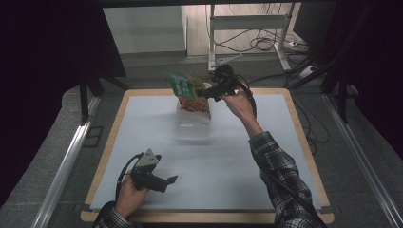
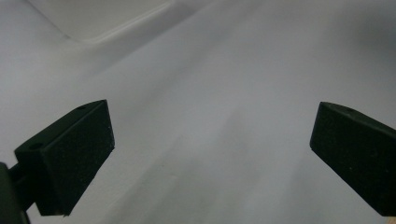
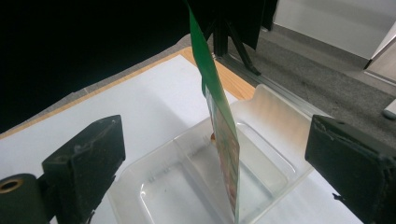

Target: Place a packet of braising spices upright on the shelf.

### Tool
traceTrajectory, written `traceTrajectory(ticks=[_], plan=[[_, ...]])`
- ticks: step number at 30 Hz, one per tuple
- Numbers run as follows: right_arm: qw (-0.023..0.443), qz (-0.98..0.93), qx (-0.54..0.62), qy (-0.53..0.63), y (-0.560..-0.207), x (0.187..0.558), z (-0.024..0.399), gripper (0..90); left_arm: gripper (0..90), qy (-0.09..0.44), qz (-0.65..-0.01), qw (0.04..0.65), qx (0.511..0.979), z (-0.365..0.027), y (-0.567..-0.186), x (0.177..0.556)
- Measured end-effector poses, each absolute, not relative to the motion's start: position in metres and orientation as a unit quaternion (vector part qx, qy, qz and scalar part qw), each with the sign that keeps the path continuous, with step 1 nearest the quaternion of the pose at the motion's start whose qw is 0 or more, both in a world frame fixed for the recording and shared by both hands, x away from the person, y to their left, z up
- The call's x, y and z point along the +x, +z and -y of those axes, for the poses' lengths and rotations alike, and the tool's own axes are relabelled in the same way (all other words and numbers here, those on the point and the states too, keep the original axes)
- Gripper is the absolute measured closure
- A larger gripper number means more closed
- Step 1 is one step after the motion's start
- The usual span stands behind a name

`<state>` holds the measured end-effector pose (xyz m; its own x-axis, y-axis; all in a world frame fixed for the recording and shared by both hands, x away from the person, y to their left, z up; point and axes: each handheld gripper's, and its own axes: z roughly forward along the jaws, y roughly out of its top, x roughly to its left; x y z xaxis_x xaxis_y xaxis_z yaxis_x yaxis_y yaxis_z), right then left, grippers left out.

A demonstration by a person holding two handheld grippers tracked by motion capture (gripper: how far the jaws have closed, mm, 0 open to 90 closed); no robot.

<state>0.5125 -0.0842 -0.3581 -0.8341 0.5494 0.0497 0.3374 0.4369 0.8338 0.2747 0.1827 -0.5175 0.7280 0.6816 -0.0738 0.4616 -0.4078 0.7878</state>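
Right gripper (image 1: pixel 205 91) is at the far middle of the table (image 1: pixel 228 161), just beside the green-and-red snack packet (image 1: pixel 186 91). Its 2 jaws are spread wide — in the right gripper view (image 3: pixel 219 154) the packet (image 3: pixel 219 121) stands edge-on in the gap between them, and neither pad touches it. So nothing is gripped on that side.

The packet sits upright in a clear plastic container (image 1: pixel 192 124), leaning a bit toward the far left in the high view. Its lower edge is down inside the container (image 3: pixel 261 140), close to the ridge that splits the container into 2 compartments; cannot tell which compartment it rests in. The green top sticks well above the rim.

The container is on the white mat, at the centre of the far half of the table, well apart from the left gripper.

Left gripper (image 1: pixel 164 182) is at the near left of the table, held in the person's left hand (image 1: pixel 129 192), jaws pointing right across the mat. The left gripper view (image 2: pixel 210 158) shows both pads far apart with bare white mat between them — fully open, holding nothing.

The right forearm, in a plaid sleeve (image 1: pixel 278 166), reaches in from the near right.
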Motion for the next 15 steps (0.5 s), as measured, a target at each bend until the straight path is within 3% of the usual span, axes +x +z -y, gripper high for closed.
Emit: traceTrajectory(ticks=[15], plan=[[0.125,-0.840,0.270,0.454,-0.370,0.494,0.099,0.0,0.0,0.136,-0.351,0.406,0.833,-0.180,-0.516,0.274]])
